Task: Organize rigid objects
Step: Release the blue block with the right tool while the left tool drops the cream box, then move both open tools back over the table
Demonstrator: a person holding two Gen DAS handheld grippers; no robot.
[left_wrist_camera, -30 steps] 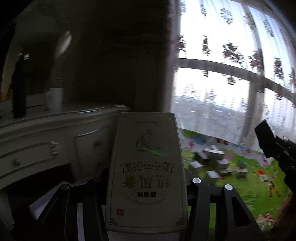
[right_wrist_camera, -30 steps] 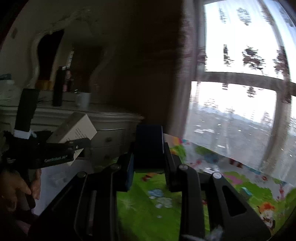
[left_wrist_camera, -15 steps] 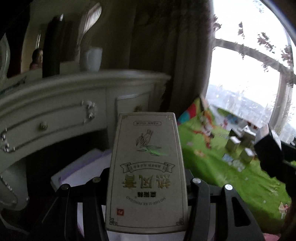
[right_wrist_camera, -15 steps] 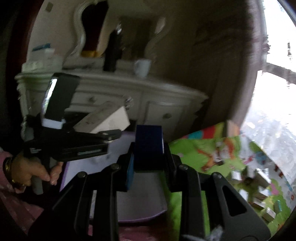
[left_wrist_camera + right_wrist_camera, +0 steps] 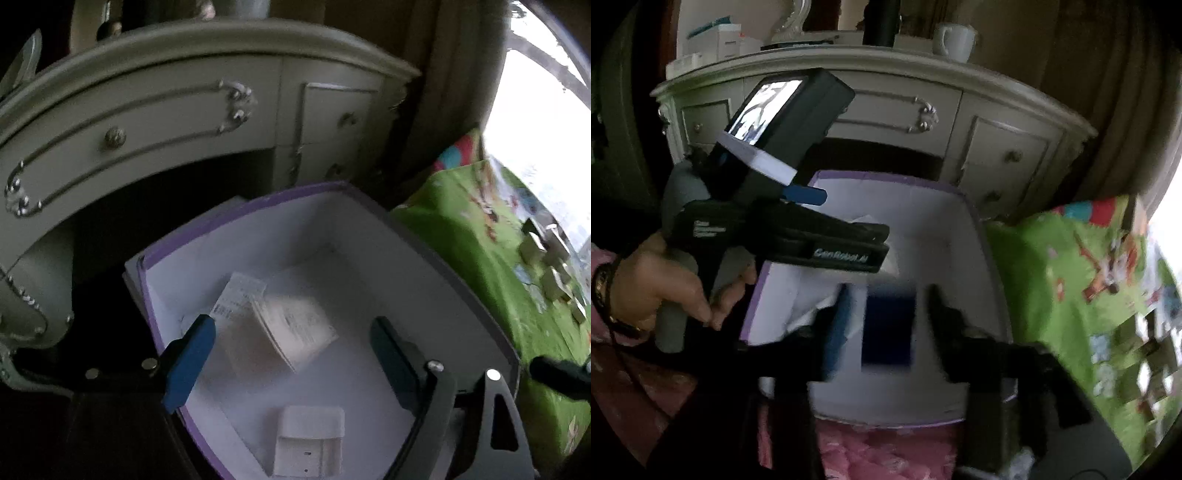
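Both your claws tilt down over the open box. Your left claw (image 5: 291, 354) stands wide with nothing between its blue pads; its jaws have just been opening. The beige carton (image 5: 280, 325) lies tumbled in the box just past them. Your right claw (image 5: 886, 325) is parted too, its jaws having just been opening, and the dark blue block (image 5: 888, 328) sits blurred between the fingers, with white showing on either side of it; whether a pad touches it cannot be told. In the right wrist view your left hand (image 5: 661, 288) grips the left tool's handle at 9 o'clock.

The pale dressing desk (image 5: 192, 110) with knobbed drawers fills 12 o'clock, a white mug (image 5: 955, 40) on its top. A green play mat (image 5: 480, 251) covers the floor at 3 o'clock, with small blocks (image 5: 546, 266) scattered on it near the window.

The purple-rimmed box (image 5: 236, 214) has a white inside. At 6 o'clock in it lies a small white packet (image 5: 310, 439).
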